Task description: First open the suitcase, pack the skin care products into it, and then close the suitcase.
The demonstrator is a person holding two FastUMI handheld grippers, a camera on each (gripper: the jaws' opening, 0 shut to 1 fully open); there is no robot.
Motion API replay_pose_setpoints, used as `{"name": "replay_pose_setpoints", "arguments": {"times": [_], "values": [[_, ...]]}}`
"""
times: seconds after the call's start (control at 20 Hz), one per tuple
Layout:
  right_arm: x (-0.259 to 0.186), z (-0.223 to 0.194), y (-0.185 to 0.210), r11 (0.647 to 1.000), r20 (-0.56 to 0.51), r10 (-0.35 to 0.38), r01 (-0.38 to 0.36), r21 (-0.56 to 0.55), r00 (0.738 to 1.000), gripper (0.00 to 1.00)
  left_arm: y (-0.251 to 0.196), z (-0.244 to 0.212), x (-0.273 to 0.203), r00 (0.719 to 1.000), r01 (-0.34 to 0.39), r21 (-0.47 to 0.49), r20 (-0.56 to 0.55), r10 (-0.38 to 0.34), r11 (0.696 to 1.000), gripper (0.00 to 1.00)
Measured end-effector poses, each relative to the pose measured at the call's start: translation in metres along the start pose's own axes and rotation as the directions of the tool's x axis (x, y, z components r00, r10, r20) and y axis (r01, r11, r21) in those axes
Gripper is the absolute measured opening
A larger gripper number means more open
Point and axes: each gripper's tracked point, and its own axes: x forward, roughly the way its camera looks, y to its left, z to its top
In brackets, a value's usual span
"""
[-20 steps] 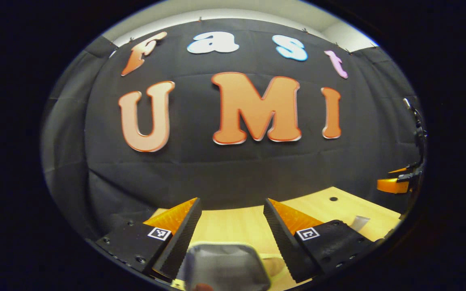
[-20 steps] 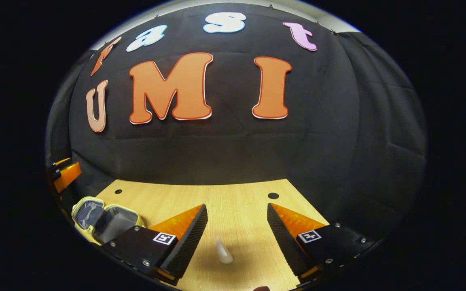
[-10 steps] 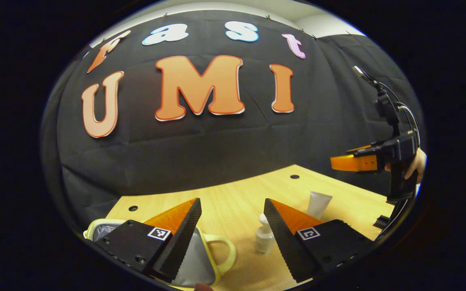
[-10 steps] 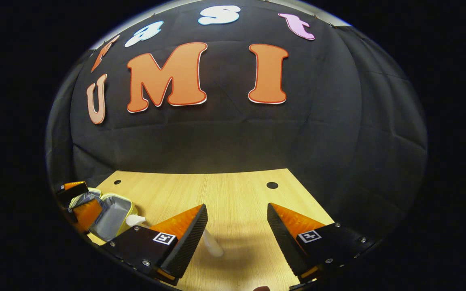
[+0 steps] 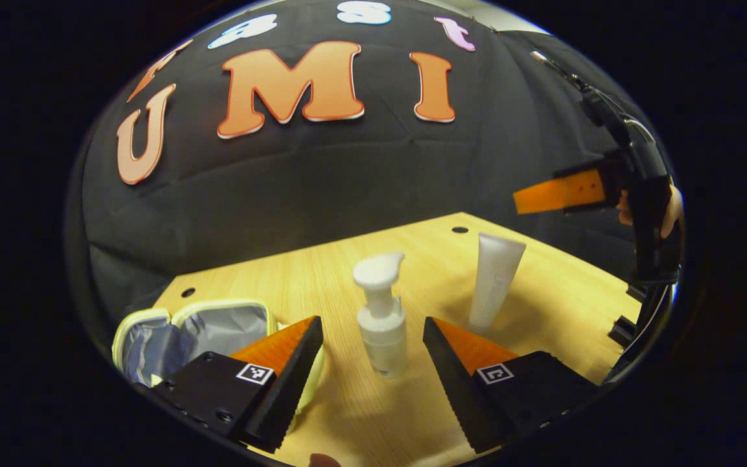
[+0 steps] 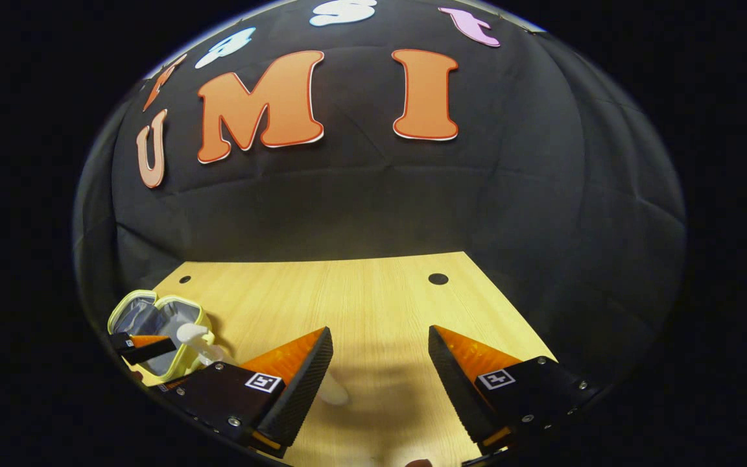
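The small yellow-rimmed suitcase (image 5: 153, 318) lies open on the wooden table (image 5: 412, 253), grey lining up, at the lower left of the left gripper view. A white pump bottle (image 5: 381, 324) stands upright just ahead of my left gripper (image 5: 372, 322), in line with the gap between its open fingers and untouched. Further right stands a white tube (image 5: 495, 279). My right gripper (image 6: 380, 331) is open above bare table, and its left finger partly hides the tube (image 6: 334, 394). In the right gripper view the suitcase (image 6: 120, 310), pump bottle (image 6: 193, 336) and left gripper (image 6: 146, 344) sit at the far left.
A hand (image 5: 670, 211) holds the right gripper (image 5: 532, 198) high at the right edge of the left gripper view. The table (image 6: 360, 292) has small round holes (image 6: 438, 279) near its back corners and ends at the black cloth wall.
The left gripper has swung right and tipped down from over the suitcase; the pump bottle now stands in line with its gap. The right gripper tilted down a little, and the tube slid behind its left finger.
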Motion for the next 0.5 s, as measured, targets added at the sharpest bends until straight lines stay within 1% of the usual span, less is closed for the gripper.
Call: {"name": "replay_pose_setpoints", "arguments": {"times": [0.15, 0.3, 0.5], "values": [[0.004, -0.012, -0.006, 1.0, -0.021, -0.003, 0.003, -0.012, 1.0, 0.94, -0.008, -0.021, 0.024, 0.999, -0.026, -0.001, -0.036, 0.026, 1.0, 0.98], [0.007, -0.024, -0.011, 1.0, -0.05, 0.002, -0.003, -0.011, 0.999, 0.95, -0.009, -0.033, 0.045, 0.997, -0.056, -0.046, -0.049, 0.054, 0.997, 0.98], [0.006, -0.031, -0.016, 1.0, -0.062, 0.006, -0.006, -0.009, 0.998, 0.95, -0.004, -0.055, 0.066, 0.99, -0.104, -0.081, -0.102, 0.096, 0.991, 0.98]]}}
